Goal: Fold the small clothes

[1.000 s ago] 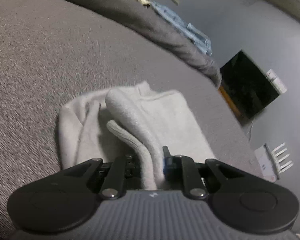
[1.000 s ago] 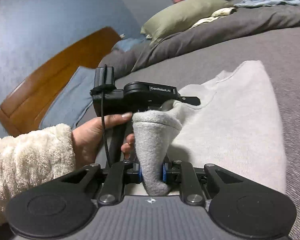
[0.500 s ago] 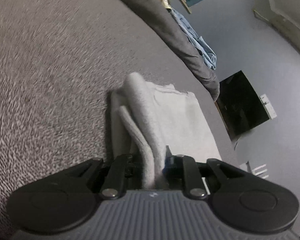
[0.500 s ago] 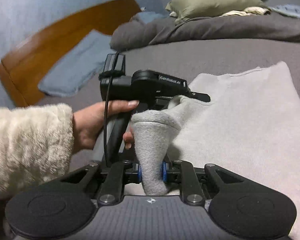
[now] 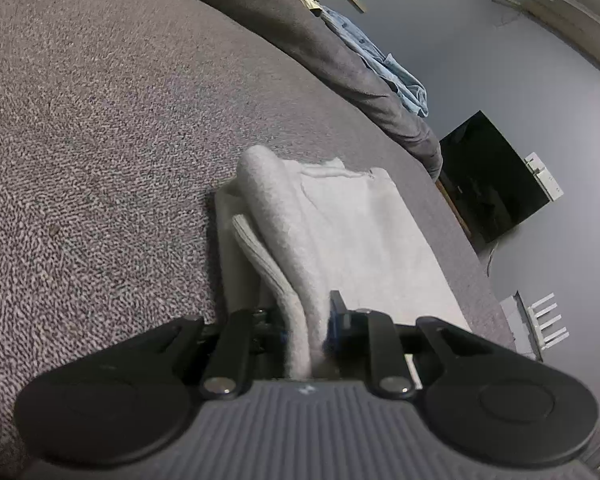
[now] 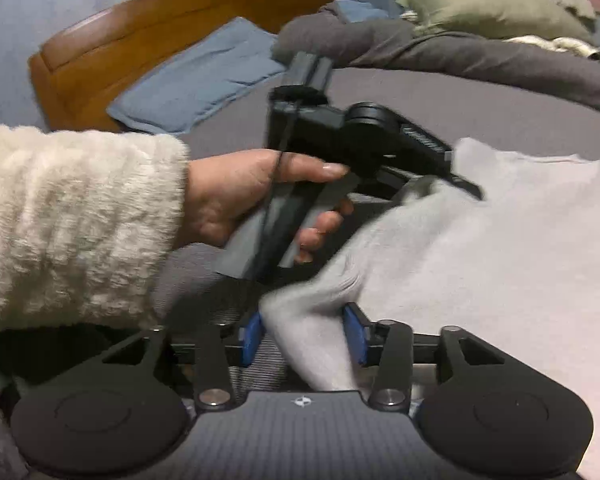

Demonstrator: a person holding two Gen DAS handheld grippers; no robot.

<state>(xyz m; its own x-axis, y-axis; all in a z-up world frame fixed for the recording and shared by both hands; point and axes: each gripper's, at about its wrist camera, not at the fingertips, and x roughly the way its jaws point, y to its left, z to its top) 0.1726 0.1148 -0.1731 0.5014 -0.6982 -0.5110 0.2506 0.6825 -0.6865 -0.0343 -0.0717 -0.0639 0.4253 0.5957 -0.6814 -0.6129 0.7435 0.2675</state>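
1. Left wrist view: the pale grey garment (image 5: 364, 236) lies on the grey bedcover (image 5: 100, 140), one side folded inward; thick, soft, light knit.
2. Left gripper (image 5: 308, 328) pinches the folded ridge; best held at such doubled edges.
3. Right gripper (image 6: 302, 338), jaws opening, cloth loose between them.

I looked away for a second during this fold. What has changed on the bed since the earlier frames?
The right gripper is opening: its blue pads now stand apart from the grey garment fold they pinched before, though cloth still lies between them. That fold has slumped over. The left gripper stays clamped on its fold, and the garment still lies on the bed.
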